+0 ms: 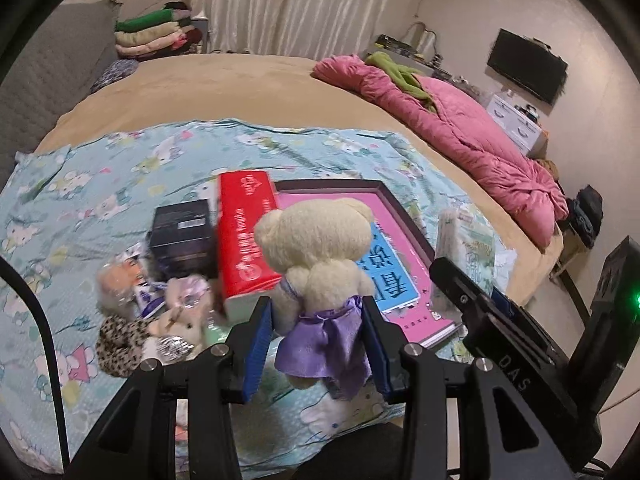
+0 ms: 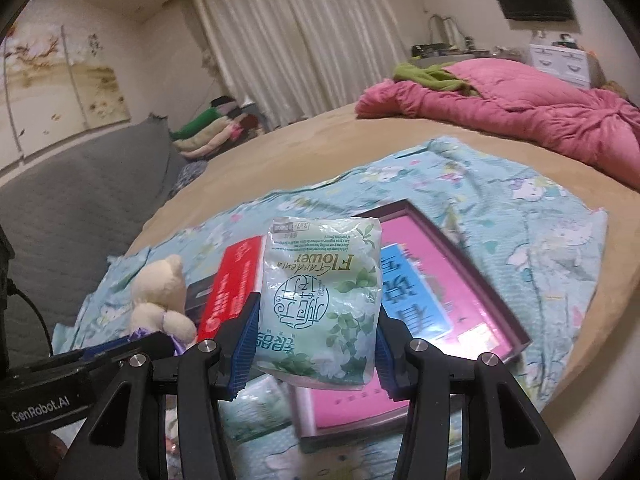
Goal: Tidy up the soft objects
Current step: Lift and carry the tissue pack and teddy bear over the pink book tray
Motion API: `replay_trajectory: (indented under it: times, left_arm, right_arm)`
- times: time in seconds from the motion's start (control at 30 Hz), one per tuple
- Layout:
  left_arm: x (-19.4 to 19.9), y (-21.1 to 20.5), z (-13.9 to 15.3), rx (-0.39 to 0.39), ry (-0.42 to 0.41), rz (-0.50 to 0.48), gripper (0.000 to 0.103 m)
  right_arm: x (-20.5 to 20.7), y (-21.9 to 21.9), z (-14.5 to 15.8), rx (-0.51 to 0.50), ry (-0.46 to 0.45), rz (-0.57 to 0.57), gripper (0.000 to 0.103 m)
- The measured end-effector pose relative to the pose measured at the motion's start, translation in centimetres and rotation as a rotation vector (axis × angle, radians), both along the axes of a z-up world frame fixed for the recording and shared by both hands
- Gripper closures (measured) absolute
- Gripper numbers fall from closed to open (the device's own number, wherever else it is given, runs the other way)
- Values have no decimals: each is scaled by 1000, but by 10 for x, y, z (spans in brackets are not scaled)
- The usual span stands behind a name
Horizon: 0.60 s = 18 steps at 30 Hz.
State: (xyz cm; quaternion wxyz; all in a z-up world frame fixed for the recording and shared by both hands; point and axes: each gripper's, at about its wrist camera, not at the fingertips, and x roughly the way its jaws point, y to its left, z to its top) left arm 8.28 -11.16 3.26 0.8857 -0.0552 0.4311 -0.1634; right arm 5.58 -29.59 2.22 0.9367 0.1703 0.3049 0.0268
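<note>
My left gripper (image 1: pixel 318 340) is shut on a cream teddy bear in a purple dress (image 1: pixel 320 268) and holds it above the blue cartoon-print sheet (image 1: pixel 100 188). The bear also shows in the right wrist view (image 2: pixel 160 300). My right gripper (image 2: pixel 316 344) is shut on a green and white tissue pack (image 2: pixel 320 300), held upright above a pink box lid with a dark rim (image 2: pixel 460 292). The lid shows in the left wrist view (image 1: pixel 396 216). A pile of small plush toys (image 1: pixel 160 320) lies on the sheet at lower left.
A red tissue box (image 1: pixel 244 236) and a black box (image 1: pixel 184 236) stand next to the lid. Another tissue pack (image 2: pixel 256 408) lies under my right gripper. A pink quilt (image 1: pixel 460 120) lies at the bed's far side. Folded clothes (image 1: pixel 156 36) are stacked beyond the bed.
</note>
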Motion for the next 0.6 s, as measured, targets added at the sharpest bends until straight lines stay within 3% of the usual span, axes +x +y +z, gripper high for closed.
replay_trajectory:
  times: [0.23, 0.6]
  left_arm:
    - [16, -33, -10, 21, 20, -62, 59]
    - [37, -82, -49, 85, 98, -146, 59]
  right_arm:
    - [3, -34, -7, 17, 7, -72, 51]
    - [13, -76, -31, 47, 71, -141, 51]
